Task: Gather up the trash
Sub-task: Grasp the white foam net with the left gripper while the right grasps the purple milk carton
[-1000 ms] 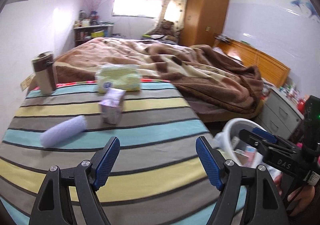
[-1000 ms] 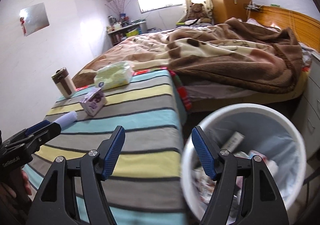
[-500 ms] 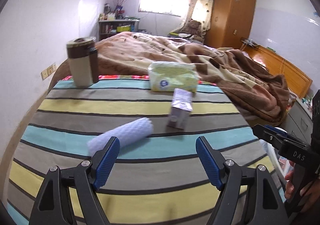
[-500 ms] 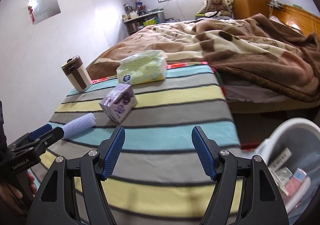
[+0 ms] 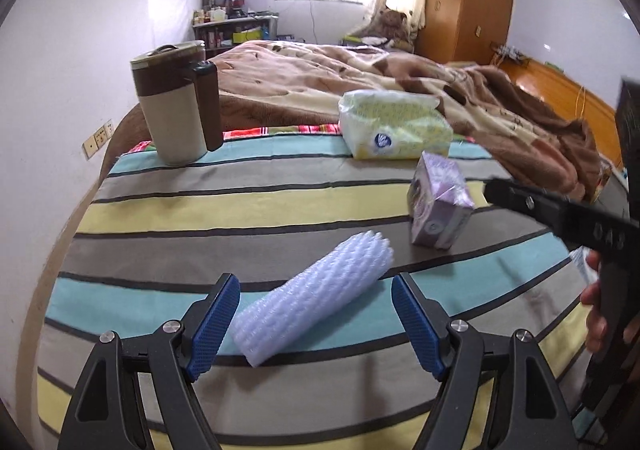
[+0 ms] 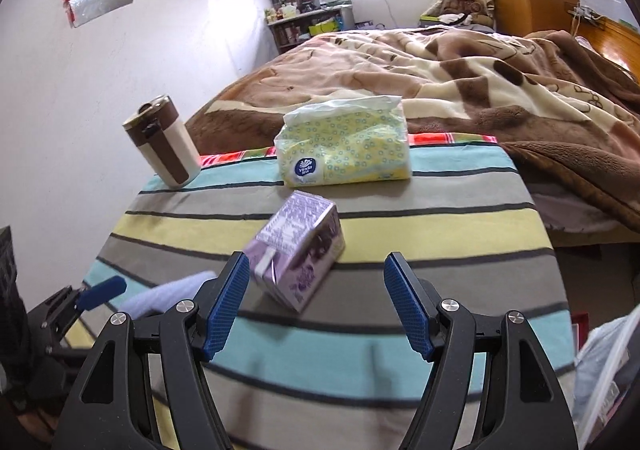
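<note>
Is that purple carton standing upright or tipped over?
Tipped over. The purple carton lies on its side on the striped cloth, one end facing the right gripper, whose open jaws are not touching it.

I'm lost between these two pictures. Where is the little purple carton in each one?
Left wrist view: the purple carton lies right of centre on the striped cloth, beyond the white foam sleeve.
Right wrist view: the purple carton lies at centre, just ahead of the open right tool.
Shared landmark: the yellow tissue pack sits just behind the carton in both.
</note>
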The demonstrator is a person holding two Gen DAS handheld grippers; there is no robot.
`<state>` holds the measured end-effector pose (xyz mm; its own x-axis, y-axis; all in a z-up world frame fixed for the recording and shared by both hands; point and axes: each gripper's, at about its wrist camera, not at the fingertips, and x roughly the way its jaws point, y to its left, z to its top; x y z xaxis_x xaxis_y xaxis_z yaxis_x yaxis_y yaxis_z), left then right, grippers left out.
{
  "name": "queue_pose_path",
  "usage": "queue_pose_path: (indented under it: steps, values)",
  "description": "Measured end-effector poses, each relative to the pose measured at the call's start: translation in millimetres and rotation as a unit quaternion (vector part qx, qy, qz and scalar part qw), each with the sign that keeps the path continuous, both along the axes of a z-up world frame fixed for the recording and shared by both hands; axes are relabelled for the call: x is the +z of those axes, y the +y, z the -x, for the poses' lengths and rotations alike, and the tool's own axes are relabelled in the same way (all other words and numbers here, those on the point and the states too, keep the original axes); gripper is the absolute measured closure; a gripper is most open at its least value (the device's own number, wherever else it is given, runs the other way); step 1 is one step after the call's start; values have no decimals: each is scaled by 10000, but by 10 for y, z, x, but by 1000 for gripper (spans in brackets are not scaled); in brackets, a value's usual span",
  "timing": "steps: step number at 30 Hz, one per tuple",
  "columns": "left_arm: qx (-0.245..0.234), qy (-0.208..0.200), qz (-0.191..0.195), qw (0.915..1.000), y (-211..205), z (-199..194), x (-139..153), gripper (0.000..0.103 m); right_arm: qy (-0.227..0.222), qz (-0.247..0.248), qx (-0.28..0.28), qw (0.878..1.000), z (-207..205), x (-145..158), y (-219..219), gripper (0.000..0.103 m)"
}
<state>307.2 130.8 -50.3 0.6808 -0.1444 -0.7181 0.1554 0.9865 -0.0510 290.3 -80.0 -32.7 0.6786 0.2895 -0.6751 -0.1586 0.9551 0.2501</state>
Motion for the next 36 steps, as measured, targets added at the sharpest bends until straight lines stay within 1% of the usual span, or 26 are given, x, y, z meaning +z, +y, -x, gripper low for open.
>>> queue_pose_path:
  steps: [3,8,10,13,14,17,20,22,26,27,29,30,31,32,33,35,36]
  values:
    - [-42,47,12,10000,24,-58,-34,25,95,-22,0,10000,-112,-45,80,31]
    - [-82,239,-77,9996,55,-180,-157,25,224,6,24,9997,-271,-109,245,31]
    - [-131,309,-87,9994,48,-202,-204,25,285,122,69,9995,-316,-146,312,31]
    - [-222,453,33,9987,31,-235,-262,25,399,222,96,9989,-365,-201,366,31]
    - [-235,486,15,9985,20,-241,-278,25,423,292,71,9987,-364,-219,369,31]
    - [-150,453,-31,9989,12,-240,-267,25,441,494,-20,9978,-357,-238,339,31]
    - [-71,382,80,9992,51,-256,-241,25,425,608,-66,9972,-331,-224,287,31]
    - [-52,444,95,9990,60,-282,-261,25,384,712,-72,9967,-305,-211,274,32]
    - [-93,525,86,9985,12,-303,-291,25,376,790,-14,9962,-250,-235,237,48]
    - [-130,522,140,9985,-1,-299,-282,26,372,797,-22,9961,-253,-242,227,50]
    - [-215,558,285,9978,-31,-309,-277,27,413,739,-51,9964,-243,-261,180,59]
    - [-234,593,307,9975,-51,-319,-289,27,425,707,-54,9966,-242,-267,162,61]
    - [-203,593,244,9977,-74,-328,-297,30,429,694,-56,9967,-237,-271,148,62]
    - [-177,583,164,9980,-95,-331,-295,36,428,673,-57,9968,-229,-272,125,62]
    - [-166,586,144,9980,-107,-329,-290,39,432,651,-54,9969,-233,-270,122,62]
    - [-193,616,266,9976,-118,-329,-271,55,436,600,-21,9972,-221,-267,95,62]
    - [-203,614,275,9975,-127,-332,-266,59,443,587,-16,9973,-208,-271,86,62]
